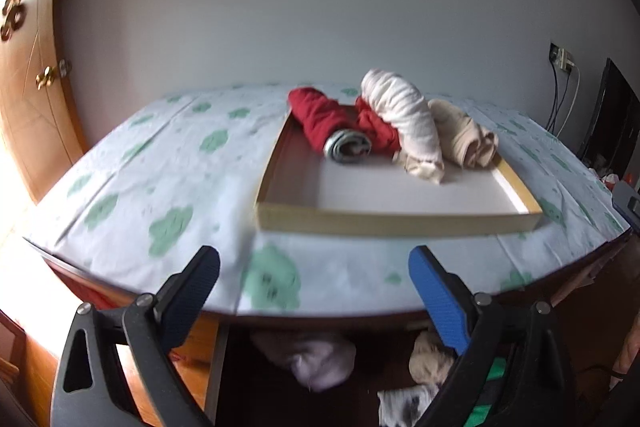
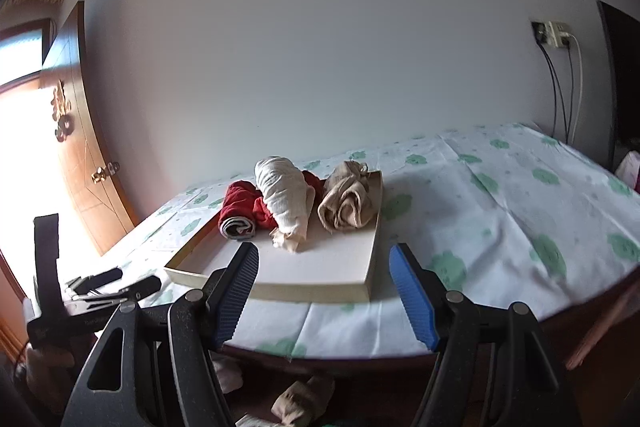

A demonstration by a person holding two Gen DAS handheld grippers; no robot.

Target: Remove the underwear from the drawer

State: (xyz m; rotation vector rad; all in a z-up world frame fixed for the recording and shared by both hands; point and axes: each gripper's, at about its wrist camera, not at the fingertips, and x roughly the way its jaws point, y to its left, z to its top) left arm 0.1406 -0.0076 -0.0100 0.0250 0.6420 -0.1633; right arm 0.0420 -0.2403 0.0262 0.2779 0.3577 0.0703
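Both grippers, left (image 1: 314, 281) and right (image 2: 324, 277), hang with jaws apart and empty at the table's (image 1: 120, 195) near edge. Rolled underwear (image 1: 400, 123) fills the tray's (image 1: 396, 221) far end; more bundles (image 1: 320, 363), seemingly in the drawer, lie blurred below.

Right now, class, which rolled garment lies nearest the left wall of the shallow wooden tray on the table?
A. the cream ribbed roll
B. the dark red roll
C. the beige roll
B: the dark red roll lies beside the shallow wooden tray's left wall; the cream ribbed roll and the beige roll lie further right.
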